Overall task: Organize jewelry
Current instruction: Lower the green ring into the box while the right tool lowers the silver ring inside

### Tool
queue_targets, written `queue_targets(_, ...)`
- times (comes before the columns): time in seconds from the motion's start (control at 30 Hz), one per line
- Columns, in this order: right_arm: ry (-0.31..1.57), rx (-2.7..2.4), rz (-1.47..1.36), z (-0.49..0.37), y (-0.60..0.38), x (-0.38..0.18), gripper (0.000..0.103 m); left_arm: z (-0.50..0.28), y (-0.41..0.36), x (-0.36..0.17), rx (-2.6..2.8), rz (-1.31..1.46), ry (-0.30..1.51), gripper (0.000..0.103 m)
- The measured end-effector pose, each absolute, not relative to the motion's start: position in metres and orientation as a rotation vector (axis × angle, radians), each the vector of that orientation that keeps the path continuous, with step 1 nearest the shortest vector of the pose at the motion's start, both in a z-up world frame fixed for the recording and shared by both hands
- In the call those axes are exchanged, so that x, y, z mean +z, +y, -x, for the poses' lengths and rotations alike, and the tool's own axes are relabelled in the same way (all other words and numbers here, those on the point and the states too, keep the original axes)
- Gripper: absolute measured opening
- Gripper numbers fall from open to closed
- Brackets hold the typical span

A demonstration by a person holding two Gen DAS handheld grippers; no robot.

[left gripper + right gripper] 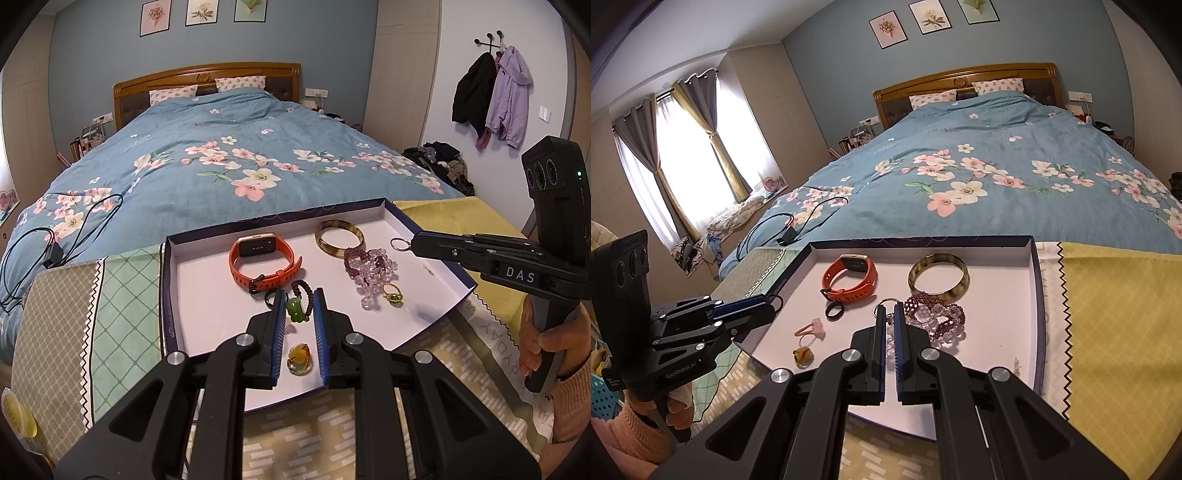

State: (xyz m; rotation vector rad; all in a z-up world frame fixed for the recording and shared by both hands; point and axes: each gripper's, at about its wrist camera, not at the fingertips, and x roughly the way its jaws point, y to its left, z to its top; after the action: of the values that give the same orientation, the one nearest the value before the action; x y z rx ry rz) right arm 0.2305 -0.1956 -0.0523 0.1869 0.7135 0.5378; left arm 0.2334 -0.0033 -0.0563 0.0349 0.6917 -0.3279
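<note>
Left wrist view: the left gripper has its blue pads drawn in narrow on a green pendant with a dark bead cord. In the right wrist view that cord's loop pokes out past the tips, and "GenRobot.AI" can be read, roughly, on the gripper's black body. I cannot tell whether the pendant is clear of the tray.

The right gripper, marked "DAS" on its side, is closed tight on a thin silver ring above the tray's right half, by the purple and clear bead bracelets.

The tray, white inside with a dark blue rim, lies on patterned cloth printed with upside-down letters "RYDAY". In it lie an orange smartwatch, a mottled bangle, a black ring, a gold ring with a green stone, a yellow amber ring and a pink clip.
</note>
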Motion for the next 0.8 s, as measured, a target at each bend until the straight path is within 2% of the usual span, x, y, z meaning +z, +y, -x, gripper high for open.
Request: queue_targets(0.8,0.770,0.501,-0.196,-0.248,-0.194,-0.069,0.003,-0.248,-0.005,-0.071,-0.303,-0.024,0.738,0.015)
